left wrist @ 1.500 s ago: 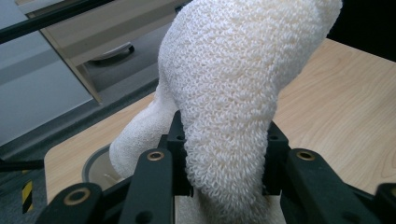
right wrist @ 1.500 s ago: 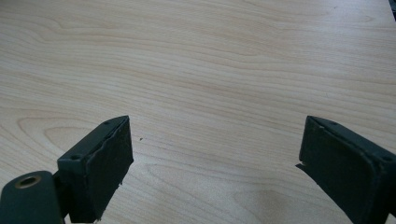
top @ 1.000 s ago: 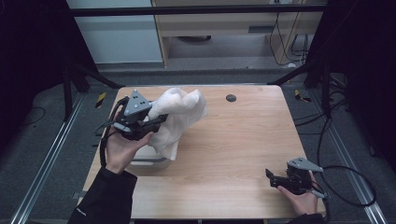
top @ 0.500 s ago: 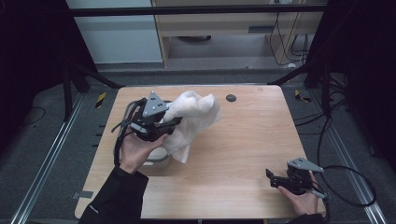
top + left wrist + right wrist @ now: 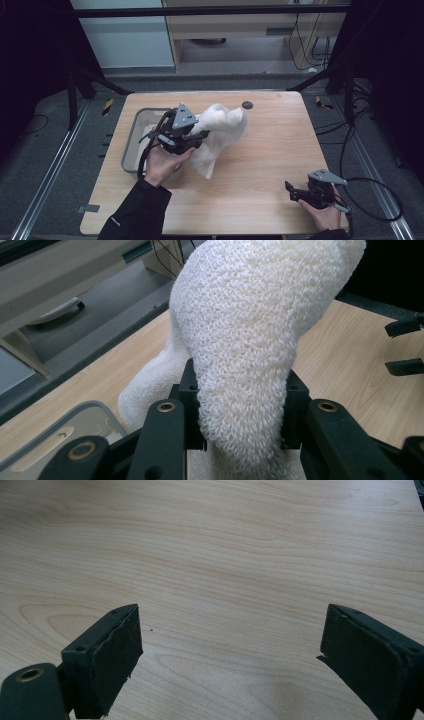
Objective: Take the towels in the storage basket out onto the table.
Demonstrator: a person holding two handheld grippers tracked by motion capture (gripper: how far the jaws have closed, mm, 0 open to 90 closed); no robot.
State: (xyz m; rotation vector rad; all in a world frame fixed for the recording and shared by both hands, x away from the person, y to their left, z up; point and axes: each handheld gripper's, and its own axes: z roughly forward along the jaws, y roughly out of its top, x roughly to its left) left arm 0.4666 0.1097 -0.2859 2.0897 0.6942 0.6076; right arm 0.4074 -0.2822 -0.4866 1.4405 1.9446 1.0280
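The wooden table [image 5: 260,165] spans the scene, its far edge near a pale cabinet and its near edge toward the person. On its left side sits a grey plastic bin [image 5: 131,145], rectangular with rounded corners, reaching from the left edge toward the middle; 1 corner of it shows low and left in the left gripper view [image 5: 75,432].

The white terry towel [image 5: 220,132] is next in size. It is bunched and lifted off the table just right of the bin, with a loose tail hanging down toward the wood. In the left gripper view the towel [image 5: 260,340] rises as a thick looped fold above the jaws.

The left gripper [image 5: 192,137] is held over the bin's right rim, and its 2 jaws are clamped tight on the towel's fold, the cloth squeezed between the pads [image 5: 192,390].

The right gripper [image 5: 295,192] sits near the table's near right corner, well apart from the towel. Its 2 jaws stand wide apart with nothing between them, only bare wood beneath [image 5: 230,645].

A small dark disc [image 5: 247,104] lies near the table's far edge, beyond the towel.
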